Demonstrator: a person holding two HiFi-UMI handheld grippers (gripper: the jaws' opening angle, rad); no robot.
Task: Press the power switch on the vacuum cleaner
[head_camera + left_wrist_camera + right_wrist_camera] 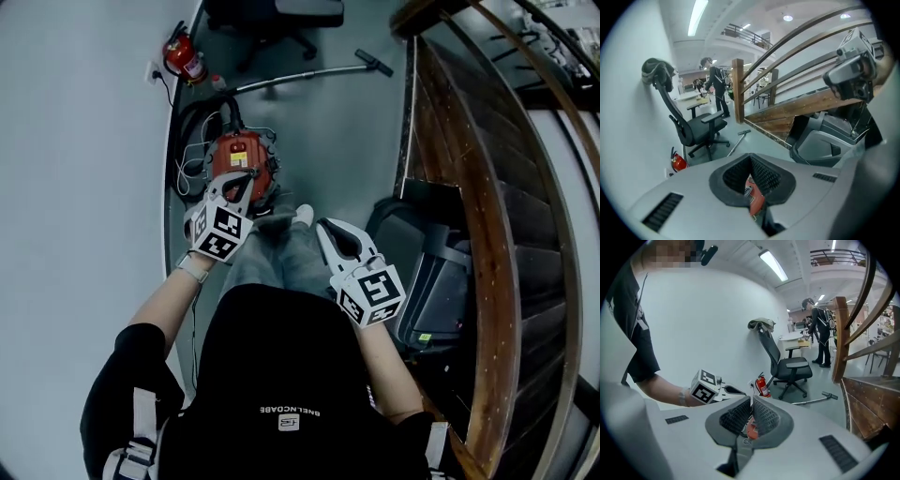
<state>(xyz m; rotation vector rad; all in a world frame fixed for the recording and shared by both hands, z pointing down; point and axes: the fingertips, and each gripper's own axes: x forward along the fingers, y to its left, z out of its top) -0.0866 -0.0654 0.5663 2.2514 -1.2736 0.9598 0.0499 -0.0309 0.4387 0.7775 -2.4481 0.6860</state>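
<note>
A red canister vacuum cleaner [239, 157] stands on the grey floor by the wall, in front of the person's feet. Its switch cannot be made out. My left gripper [242, 178] hangs over the vacuum's near end, jaws shut and empty. In the left gripper view the closed jaws [750, 157] cover most of the vacuum [754, 199]. My right gripper [325, 225] is held to the right over the person's legs, also shut and empty. In the right gripper view the shut jaws [752, 399] point at the vacuum [751, 430], with the left gripper's marker cube [704, 386] beside it.
The vacuum's black hose [192, 122] loops by the wall and its metal wand [309, 73] lies on the floor beyond. A fire extinguisher [183, 56] and an office chair [281, 19] stand farther off. A wooden staircase [469, 187] and a grey machine [422, 272] close in the right side.
</note>
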